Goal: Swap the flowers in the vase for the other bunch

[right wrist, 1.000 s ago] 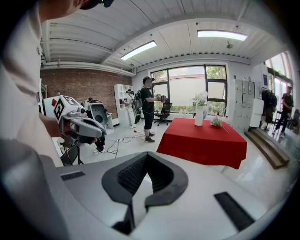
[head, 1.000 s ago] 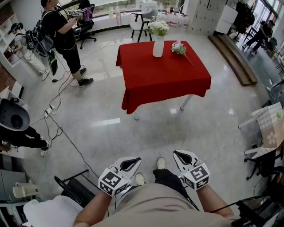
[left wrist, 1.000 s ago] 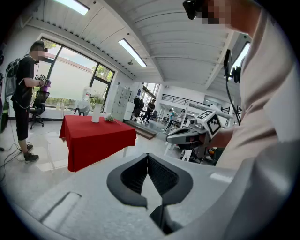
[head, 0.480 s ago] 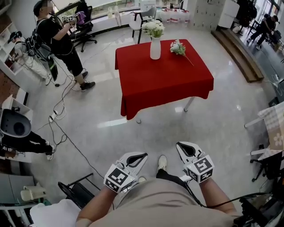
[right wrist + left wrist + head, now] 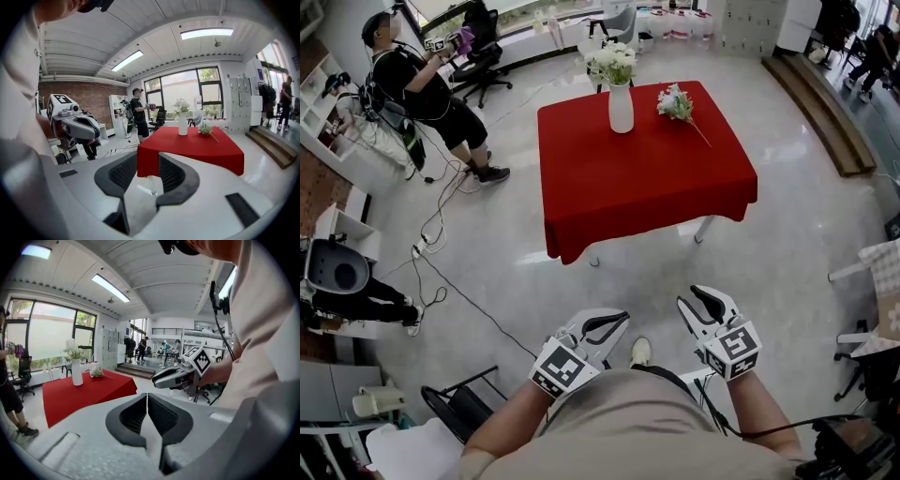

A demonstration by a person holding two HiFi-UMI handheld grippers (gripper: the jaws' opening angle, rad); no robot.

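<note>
While left gripper is clenched empty and right gripper has just been opening jaws on nothing, flowers look light, crushable: grip stems.

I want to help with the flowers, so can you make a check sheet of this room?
Surface: square red-clothed table on glossy grey floor.
Job's things: white ceramic vase upright, white flowers in it; loose flower bunch lying beside, apart.
Clutter: nothing seen on the table.
Grippers: left gripper shut, empty; right gripper just opening, nothing between; both far from table.
Cables: black cable across floor.
Surroundings: person in black, black office chair.
</note>
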